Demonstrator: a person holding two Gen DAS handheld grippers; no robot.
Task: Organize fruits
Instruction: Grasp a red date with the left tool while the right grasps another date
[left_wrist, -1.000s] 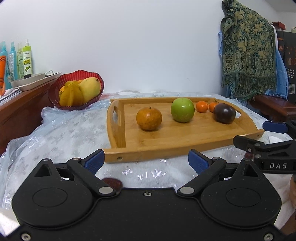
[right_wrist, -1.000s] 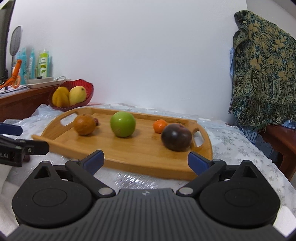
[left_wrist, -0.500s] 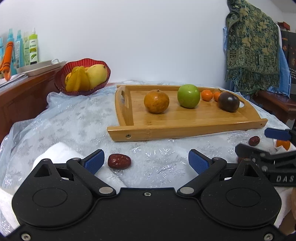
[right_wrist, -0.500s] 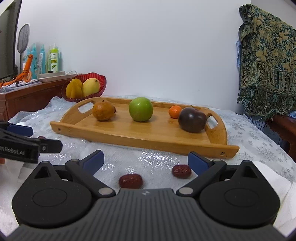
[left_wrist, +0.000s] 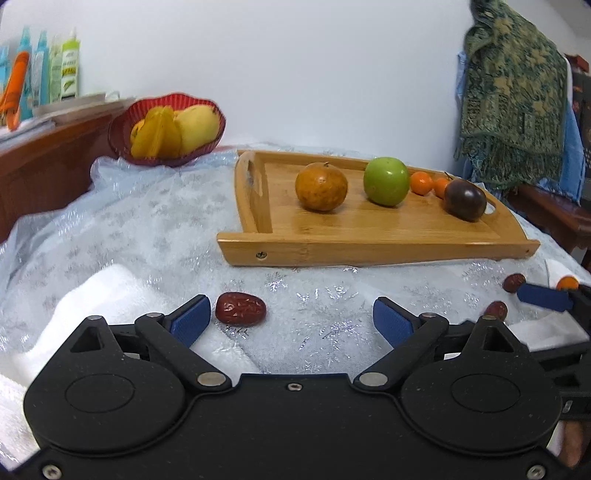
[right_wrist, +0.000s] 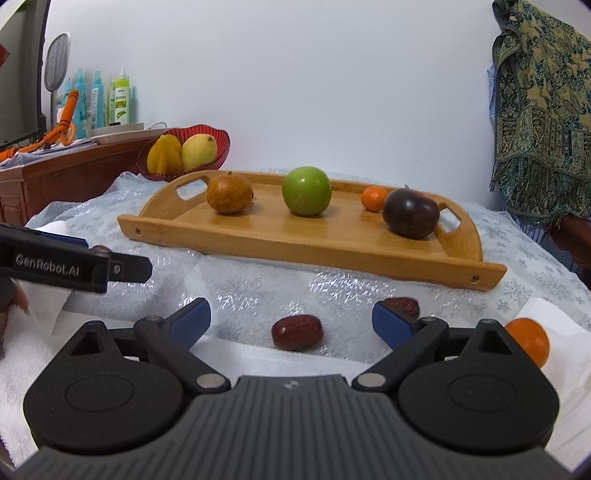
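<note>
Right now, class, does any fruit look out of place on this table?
Yes. Three red dates and a small orange lie loose on the cloth in front of the wooden tray, while the other fruits sit on the tray or in the red bowl.

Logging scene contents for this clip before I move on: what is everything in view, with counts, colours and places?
Wooden tray: one, light brown, on the table.
Brownish-orange round fruit: one, left part of the tray.
Green apple: one, middle of the tray.
Small oranges: two, on the tray behind the dark fruit.
Dark purple fruit: one, right part of the tray.
Red dates: at least three, on the cloth in front of the tray.
Loose orange: one, on the white towel at right.
Red bowl: one, holding yellow fruit, behind the tray.
Bottles: several, blue and green, on the sideboard.
Patterned cloth: one, green, hanging at right.
Left gripper: jaws closing, nothing between them.
Right gripper: open.
</note>
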